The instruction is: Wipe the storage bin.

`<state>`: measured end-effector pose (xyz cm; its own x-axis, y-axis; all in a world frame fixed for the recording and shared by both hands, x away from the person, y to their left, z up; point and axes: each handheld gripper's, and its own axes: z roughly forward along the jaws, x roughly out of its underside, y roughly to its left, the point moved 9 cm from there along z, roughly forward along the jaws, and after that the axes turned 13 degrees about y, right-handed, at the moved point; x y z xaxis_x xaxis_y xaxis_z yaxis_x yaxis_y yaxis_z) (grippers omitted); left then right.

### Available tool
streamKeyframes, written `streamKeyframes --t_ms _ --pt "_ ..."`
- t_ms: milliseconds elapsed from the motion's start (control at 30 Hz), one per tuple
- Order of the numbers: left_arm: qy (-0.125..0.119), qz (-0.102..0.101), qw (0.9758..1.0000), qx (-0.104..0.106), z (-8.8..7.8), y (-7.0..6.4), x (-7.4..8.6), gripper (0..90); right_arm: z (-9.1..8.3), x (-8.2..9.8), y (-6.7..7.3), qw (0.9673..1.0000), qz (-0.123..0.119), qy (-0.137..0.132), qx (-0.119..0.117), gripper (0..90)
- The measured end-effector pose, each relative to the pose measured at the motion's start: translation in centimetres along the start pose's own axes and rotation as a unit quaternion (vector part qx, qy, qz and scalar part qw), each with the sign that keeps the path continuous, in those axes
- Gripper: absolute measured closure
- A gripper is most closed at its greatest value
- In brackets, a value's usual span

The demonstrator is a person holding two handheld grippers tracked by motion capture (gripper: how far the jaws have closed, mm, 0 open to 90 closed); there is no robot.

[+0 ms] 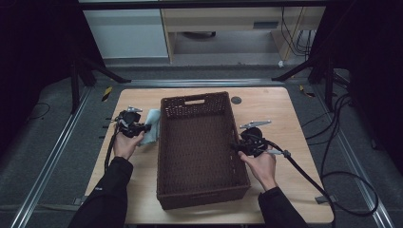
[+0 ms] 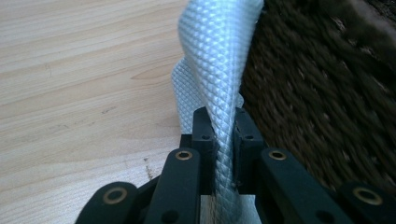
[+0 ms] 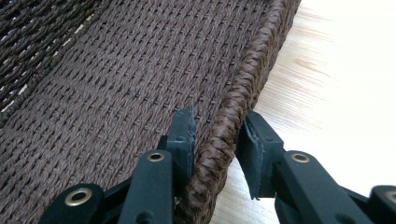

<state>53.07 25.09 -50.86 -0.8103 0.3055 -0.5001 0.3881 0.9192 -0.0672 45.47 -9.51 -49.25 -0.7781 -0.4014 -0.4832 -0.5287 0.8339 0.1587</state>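
Left tool (image 1: 144,127) is clamped on a pale blue-white cloth (image 1: 153,124), jaws pinching a fold of it in the left gripper view (image 2: 219,84); cloth hangs just outside the left wall of the brown woven basket (image 1: 204,102), touching it, toward the worktop's (image 1: 266,102) left edge; right tool (image 1: 236,148) straddles the basket's right rim, 1 jaw inside and 1 outside (image 3: 212,140); inner pad looks pressed to the weave, outer pad seems to sit a hair off the rim, so I read it as not yet gripping; basket sits mid-worktop, long side running front to back, nothing seen inside it. Handling guess: cloth is light, limp, textured so not slippery; it will drape and drag, so the fold grip is fine but lift it well over the rim before letting go; basket is stiff, fairly light, rough weave gives good bite; the thick braided rim is the place to hold, mid right side, to stop it sliding; no fragile parts seen.
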Motion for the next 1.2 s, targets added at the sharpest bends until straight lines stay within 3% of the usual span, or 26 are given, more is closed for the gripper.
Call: streamKeyframes --t_ms 167,400,467,700,800,900,967,1133,1200 --pt "0.018 -0.006 0.9998 0.003 1.3 0.4 0.4 81.8 0.1 -0.2 0.2 0.9999 -0.006 -0.001 -0.009 67.7" --pt "0.052 -0.009 0.9984 0.021 4.0 -0.4 0.9 82.0 0.1 -0.2 0.2 0.9999 -0.005 -0.001 -0.01 67.4" --pt "0.052 -0.006 0.9983 0.025 4.2 -0.6 0.8 82.0 0.2 -0.2 0.2 0.9999 -0.006 -0.001 -0.009 67.4" --pt "0.031 0.002 0.9989 0.036 2.9 -0.5 -0.1 82.3 0.2 -0.2 0.2 0.9999 -0.006 -0.001 -0.011 67.2" --pt "-0.013 0.01 0.9988 0.046 0.6 -0.9 -1.8 82.3 0.2 -0.2 0.2 0.9999 -0.007 -0.001 -0.011 67.2" --pt "-0.02 0.021 0.9988 0.039 -0.5 -1.1 -2.3 82.3 0.2 -0.2 0.2 0.9999 -0.007 -0.001 -0.01 67.2" --pt "-0.042 0.025 0.998 0.04 -1.7 -1.3 -3.0 82.3 0.2 -0.2 0.2 0.9999 -0.007 -0.001 -0.01 67.1" --pt "-0.045 0.033 0.9978 0.036 -1.8 -1.3 -3.0 82.3 0.2 -0.2 0.2 0.9999 -0.007 -0.002 -0.009 67.2" --pt "-0.016 0.03 0.9987 0.039 -0.2 -1.1 -2.2 82.3 0.2 -0.2 0.2 0.9999 -0.007 -0.001 -0.008 67.2"
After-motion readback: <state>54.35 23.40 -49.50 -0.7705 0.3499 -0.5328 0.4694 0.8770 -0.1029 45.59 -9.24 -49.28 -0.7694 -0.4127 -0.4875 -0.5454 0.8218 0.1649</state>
